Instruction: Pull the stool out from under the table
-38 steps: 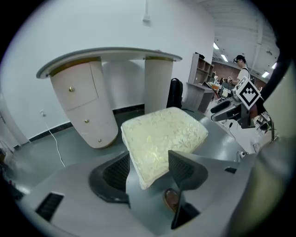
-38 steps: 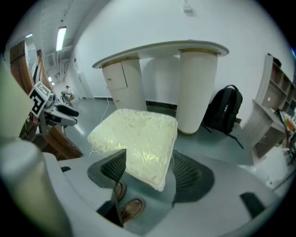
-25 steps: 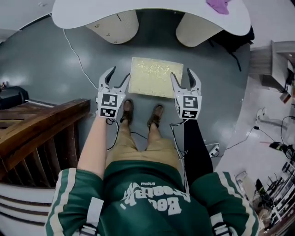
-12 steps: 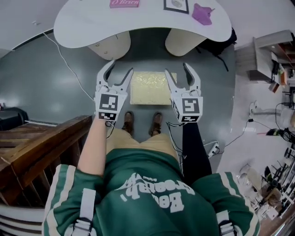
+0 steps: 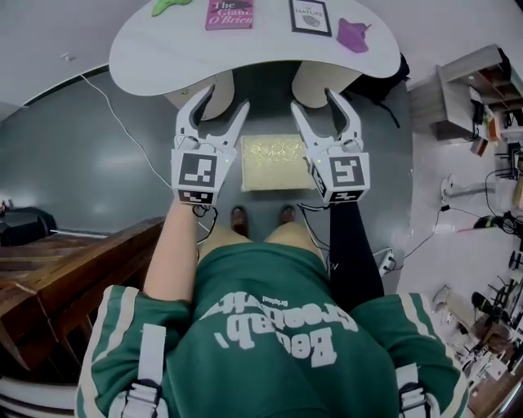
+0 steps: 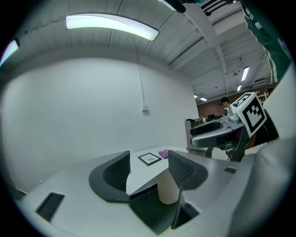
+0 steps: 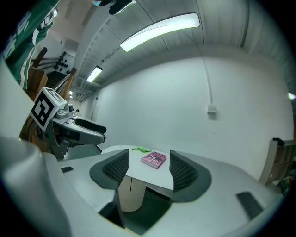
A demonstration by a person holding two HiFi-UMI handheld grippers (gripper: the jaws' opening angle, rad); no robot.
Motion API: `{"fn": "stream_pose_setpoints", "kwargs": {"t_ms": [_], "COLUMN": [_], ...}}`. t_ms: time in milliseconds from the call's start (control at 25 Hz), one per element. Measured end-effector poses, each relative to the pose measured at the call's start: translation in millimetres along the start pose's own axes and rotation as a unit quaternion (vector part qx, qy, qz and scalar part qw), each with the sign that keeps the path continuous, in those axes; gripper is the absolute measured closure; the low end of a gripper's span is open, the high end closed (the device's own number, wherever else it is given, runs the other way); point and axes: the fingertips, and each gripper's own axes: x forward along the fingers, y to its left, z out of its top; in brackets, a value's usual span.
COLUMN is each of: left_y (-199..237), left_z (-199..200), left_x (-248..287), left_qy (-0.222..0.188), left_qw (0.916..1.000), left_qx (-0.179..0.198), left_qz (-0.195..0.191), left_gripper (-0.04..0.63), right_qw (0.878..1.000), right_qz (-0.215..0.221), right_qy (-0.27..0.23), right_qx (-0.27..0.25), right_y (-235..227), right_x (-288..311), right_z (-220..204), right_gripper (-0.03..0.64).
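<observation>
In the head view the stool (image 5: pixel 276 162), a low seat with a pale gold cushion, stands on the grey floor just in front of the person's shoes, out from beneath the white table (image 5: pixel 163 49). My left gripper (image 5: pixel 225 98) hangs open above the stool's left side, its tips level with the table's edge. My right gripper (image 5: pixel 314 100) is open over the stool's right side. Neither holds anything. The left gripper view looks between the open left gripper (image 6: pixel 148 169) onto the table top (image 6: pixel 138 171). The right gripper view shows the open right gripper (image 7: pixel 149 167) before the same table (image 7: pixel 138 171).
On the table lie a pink book (image 5: pixel 230 14), a framed picture (image 5: pixel 310 15), a purple piece (image 5: pixel 352 35) and a green piece (image 5: pixel 167 6). A dark wooden railing (image 5: pixel 49 269) fills the left. Cables and a power strip (image 5: pixel 386 263) lie at right, with shelves (image 5: pixel 482 98) beyond.
Both grippers have risen from beside the stool's cushion to the height of the table's edge. The stool has stayed on the floor, and more of the table top shows.
</observation>
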Motion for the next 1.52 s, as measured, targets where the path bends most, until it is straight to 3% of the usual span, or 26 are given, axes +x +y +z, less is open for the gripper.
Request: {"fn": "stream_pose_setpoints", "kwargs": {"t_ms": [280,760,960,1000,1040,1080,1520], "left_y": [-1.6,4.0,3.8,5.5,7.9,9.9,5.9], "left_z": [44.3,53.3,57.3,58.8,60.8,62.4,64.4], "left_x": [-3.7,-23.3,-29.1,-30.7,-32.5,-33.7,-33.0], "left_qy": [-0.033,-0.058,-0.064,-0.068,-0.073,-0.077,-0.079], "left_qw": [0.9991,0.9983,0.9979,0.9976,0.9971,0.9967,0.9965], "left_qx": [0.026,0.001,0.01,0.012,0.014,0.015,0.021], "left_qz": [-0.005,-0.007,-0.002,0.005,0.015,0.022,0.017], "left_gripper": [0.318,0.318,0.319,0.337,0.467,0.581,0.581], "right_qw": [0.999,0.998,0.998,0.997,0.997,0.997,0.997], "right_qz": [0.002,-0.004,-0.009,-0.012,-0.014,-0.014,0.005], "right_qy": [-0.046,-0.057,-0.061,-0.062,-0.062,-0.063,-0.07], "right_qx": [-0.025,-0.027,-0.033,-0.037,-0.041,-0.044,-0.039], "right_y": [0.5,19.2,20.7,20.3,19.8,19.9,22.1], "right_x": [-9.2,-19.9,-27.7,-29.9,-32.0,-33.7,-34.3], "right_z": [49.2,55.3,57.9,58.7,59.7,60.5,64.0], "right_gripper": [0.339,0.344,0.361,0.414,0.548,0.61,0.611]}}
